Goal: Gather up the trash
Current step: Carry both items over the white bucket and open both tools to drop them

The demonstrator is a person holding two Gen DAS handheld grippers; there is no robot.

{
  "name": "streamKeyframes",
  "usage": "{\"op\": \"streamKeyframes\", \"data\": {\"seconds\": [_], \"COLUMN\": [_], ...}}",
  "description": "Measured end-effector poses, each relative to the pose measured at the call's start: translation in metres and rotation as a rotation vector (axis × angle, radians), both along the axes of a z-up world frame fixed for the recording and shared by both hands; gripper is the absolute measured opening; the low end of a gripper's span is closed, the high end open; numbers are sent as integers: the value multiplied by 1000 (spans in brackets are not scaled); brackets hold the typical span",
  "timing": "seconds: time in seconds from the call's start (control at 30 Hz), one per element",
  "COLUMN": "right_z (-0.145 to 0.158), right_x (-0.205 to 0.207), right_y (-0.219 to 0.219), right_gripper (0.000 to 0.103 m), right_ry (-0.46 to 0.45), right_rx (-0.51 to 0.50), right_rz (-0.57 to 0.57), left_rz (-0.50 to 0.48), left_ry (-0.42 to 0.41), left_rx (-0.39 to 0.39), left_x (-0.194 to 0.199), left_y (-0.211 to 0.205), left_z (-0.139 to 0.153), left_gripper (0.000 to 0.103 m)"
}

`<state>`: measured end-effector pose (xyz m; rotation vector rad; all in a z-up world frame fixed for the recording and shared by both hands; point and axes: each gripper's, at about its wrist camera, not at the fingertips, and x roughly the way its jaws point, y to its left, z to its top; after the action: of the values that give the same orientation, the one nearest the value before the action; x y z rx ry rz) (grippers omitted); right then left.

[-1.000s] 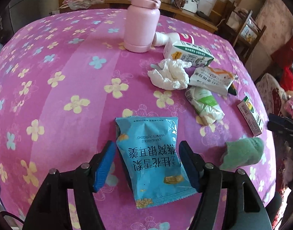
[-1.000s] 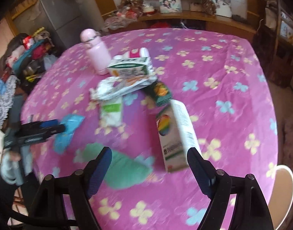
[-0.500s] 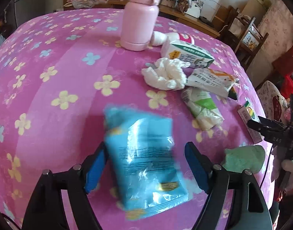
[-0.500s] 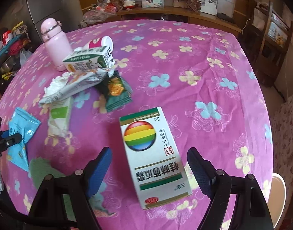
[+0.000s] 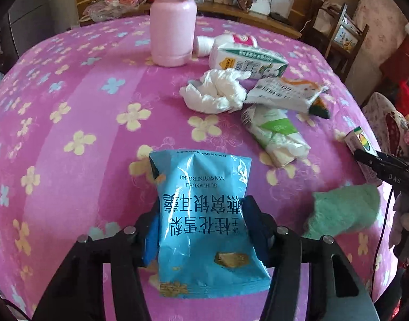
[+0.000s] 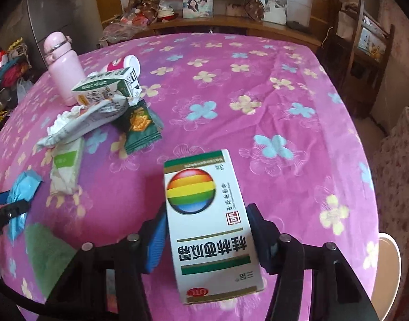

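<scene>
Blue packet point(image 5: 204, 219) sits pinched between our left gripper's point(image 5: 201, 230) pads, over the pink floral cloth point(image 5: 70, 123). Our right gripper point(image 6: 207, 238) clamps the white box point(image 6: 209, 222) by its long sides. Tissue point(image 5: 215, 91), carton point(image 5: 247, 61) and wrappers lie beyond, near the pink bottle point(image 5: 173, 26).

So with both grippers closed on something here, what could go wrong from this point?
The left gripper pinches the blue snack packet across its soft middle; the film could crumple and slide out on lifting. The right gripper clamps the white medicine box near one end, so the far end may tip or twist. The green cloth lies close beside both and might get dragged along.
</scene>
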<state>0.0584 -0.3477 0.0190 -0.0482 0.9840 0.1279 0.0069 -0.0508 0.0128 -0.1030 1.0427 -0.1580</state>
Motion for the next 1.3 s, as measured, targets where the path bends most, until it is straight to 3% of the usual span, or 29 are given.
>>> {"op": "streamKeyframes", "data": {"seconds": [0.3, 0.63, 1.3], "right_z": [37, 58, 56], "right_x": [-55, -110, -181], "right_y": [-25, -77, -216], "right_gripper": [58, 58, 58], "right_ry": [-63, -109, -129], "right_rx": [78, 94, 88], "right_rz": [-22, -107, -359], "left_rz": [-61, -232, -442], "left_ry": [-73, -140, -134], "left_rx": [-40, -55, -44], "left_x": [-28, -55, -65], "left_y": [-28, -119, -287], "left_z": [42, 79, 75], "left_gripper": [58, 58, 58]}}
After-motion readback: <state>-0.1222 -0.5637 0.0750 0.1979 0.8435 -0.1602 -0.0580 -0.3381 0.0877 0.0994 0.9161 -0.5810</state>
